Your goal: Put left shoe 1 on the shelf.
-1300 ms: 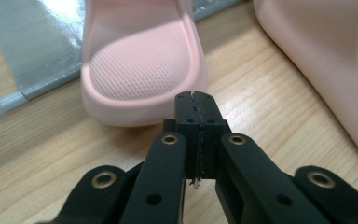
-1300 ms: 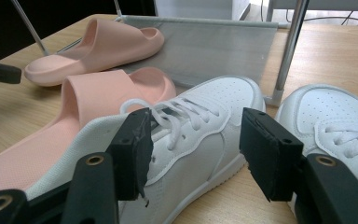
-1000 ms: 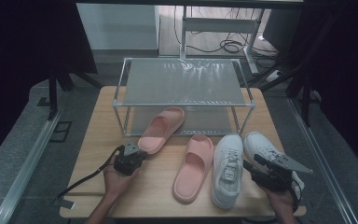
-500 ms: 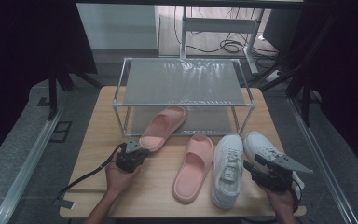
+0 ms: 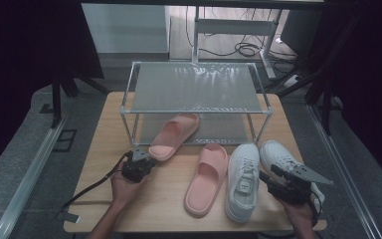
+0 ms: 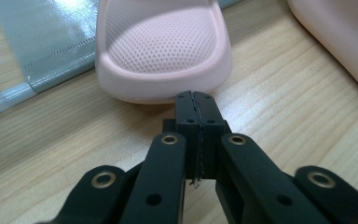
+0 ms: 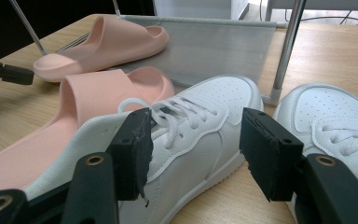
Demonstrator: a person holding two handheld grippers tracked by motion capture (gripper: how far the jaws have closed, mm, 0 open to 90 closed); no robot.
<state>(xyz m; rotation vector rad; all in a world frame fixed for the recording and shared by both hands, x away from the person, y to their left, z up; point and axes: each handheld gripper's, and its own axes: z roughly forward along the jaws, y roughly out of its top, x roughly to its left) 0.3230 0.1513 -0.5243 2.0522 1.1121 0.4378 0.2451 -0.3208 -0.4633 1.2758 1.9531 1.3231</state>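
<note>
Two pink slides and two white sneakers lie on the wooden table (image 5: 97, 149). One pink slide (image 5: 173, 135) rests half under the wire rack, heel toward my left gripper (image 5: 140, 158). That gripper is shut, its tip just short of the slide's heel (image 6: 161, 51). The other pink slide (image 5: 207, 178) lies in the middle. Beside it is a white sneaker (image 5: 242, 180), and a second sneaker (image 5: 282, 162) lies further right. My right gripper (image 5: 273, 182) is open, its jaws standing either side of the nearer sneaker (image 7: 200, 126), at its heel end.
A two-level metal rack (image 5: 196, 87) with mesh shelves stands at the back of the table. Its legs (image 7: 286, 51) stand close to the sneakers' toes. A cable (image 5: 92, 186) trails from the left gripper across the table front.
My left gripper has moved forward and slightly right toward the heel of the slide under the rack. The right gripper has held still.
</note>
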